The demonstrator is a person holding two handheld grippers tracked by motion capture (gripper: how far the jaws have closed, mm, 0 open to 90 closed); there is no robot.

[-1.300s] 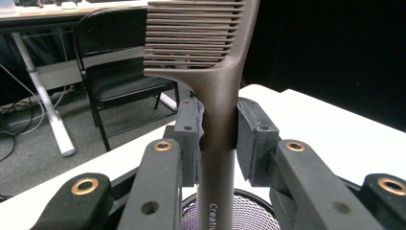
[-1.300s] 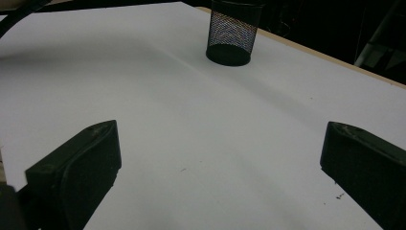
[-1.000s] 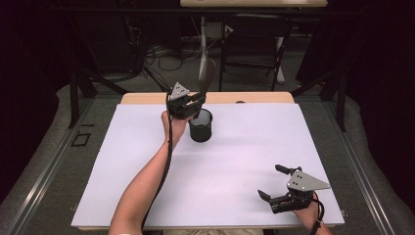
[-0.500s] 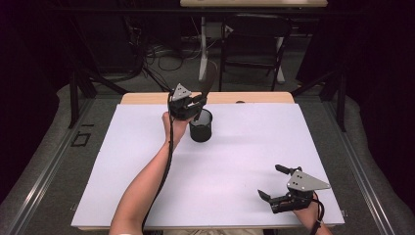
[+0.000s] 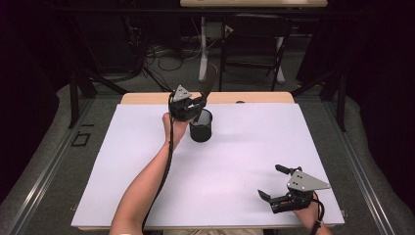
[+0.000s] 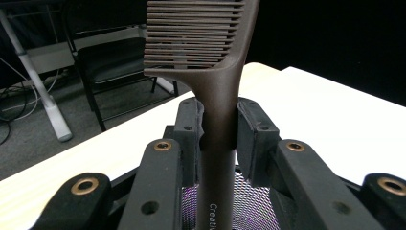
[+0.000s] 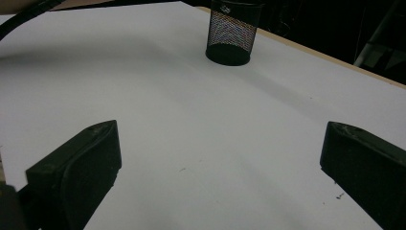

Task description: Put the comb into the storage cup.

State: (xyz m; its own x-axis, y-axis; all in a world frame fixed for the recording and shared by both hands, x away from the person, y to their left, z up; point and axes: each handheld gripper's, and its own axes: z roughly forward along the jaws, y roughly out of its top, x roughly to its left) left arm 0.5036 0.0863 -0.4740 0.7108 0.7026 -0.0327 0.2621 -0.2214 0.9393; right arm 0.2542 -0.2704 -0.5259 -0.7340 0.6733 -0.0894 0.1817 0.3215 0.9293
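Note:
My left gripper [image 5: 195,105] is raised at the back of the table, shut on the handle of a dark brown comb [image 5: 209,81] that stands upright with its teeth at the top. In the left gripper view the pads [image 6: 189,127] clamp the comb [image 6: 218,110] from both sides, directly above the open mouth of a black mesh cup [image 6: 251,211]. That cup [image 5: 201,126] stands on the white sheet just right of my left hand. My right gripper [image 5: 270,181] rests low near the front right corner, open, with nothing between its fingers [image 7: 86,163]. The cup [image 7: 233,33] stands far ahead of it.
The white sheet [image 5: 244,147] covers the wooden table, whose bare edge [image 5: 264,97] runs along the back. Behind the table are a folding chair [image 5: 254,44], a white desk leg [image 5: 203,54] and cables on the floor. Metal rails flank both sides.

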